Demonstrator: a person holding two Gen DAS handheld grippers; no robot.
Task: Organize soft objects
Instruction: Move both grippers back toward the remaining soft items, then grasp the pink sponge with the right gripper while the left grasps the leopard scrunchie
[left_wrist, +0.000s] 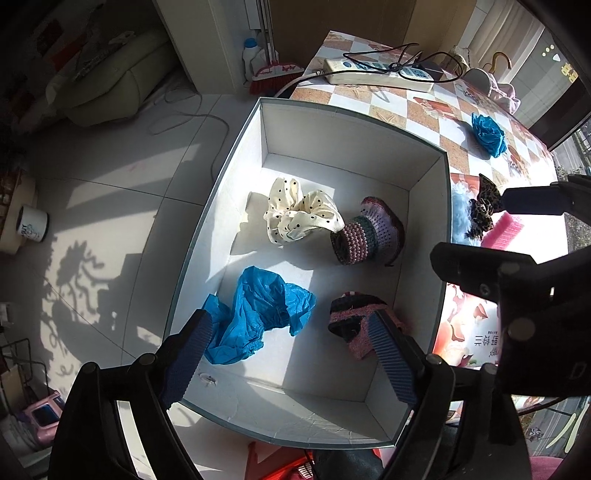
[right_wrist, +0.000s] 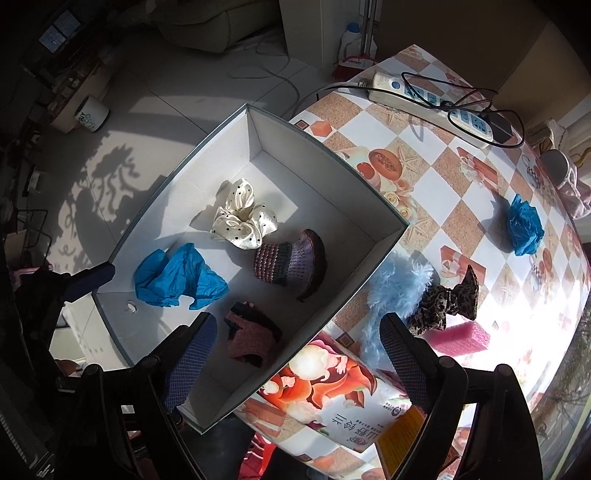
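A white box (left_wrist: 424, 173) (right_wrist: 369, 199) at the table's left edge holds a cream dotted scrunchie (left_wrist: 299, 216) (right_wrist: 242, 221), a knitted bootie (left_wrist: 365, 234) (right_wrist: 291, 264), a second pink-black bootie (left_wrist: 351, 325) (right_wrist: 251, 338) and a crumpled blue shoe cover (left_wrist: 258, 314) (right_wrist: 177, 278). My left gripper (left_wrist: 291, 362) is open and empty above the box's near end. My right gripper (right_wrist: 299, 365) is open and empty over the box's right wall. On the table lie a fluffy light-blue item (right_wrist: 395, 291), a leopard scrunchie (right_wrist: 447, 302) (left_wrist: 484, 210), a pink sponge (right_wrist: 461, 336) and another blue shoe cover (right_wrist: 524, 225) (left_wrist: 489, 134).
A tissue pack (right_wrist: 332, 398) lies at the table's near edge beside the box. A power strip with cables (right_wrist: 436, 103) (left_wrist: 376, 72) sits at the far side. The tiled floor (left_wrist: 129, 203) lies left of the box, with a white mug (left_wrist: 33, 223).
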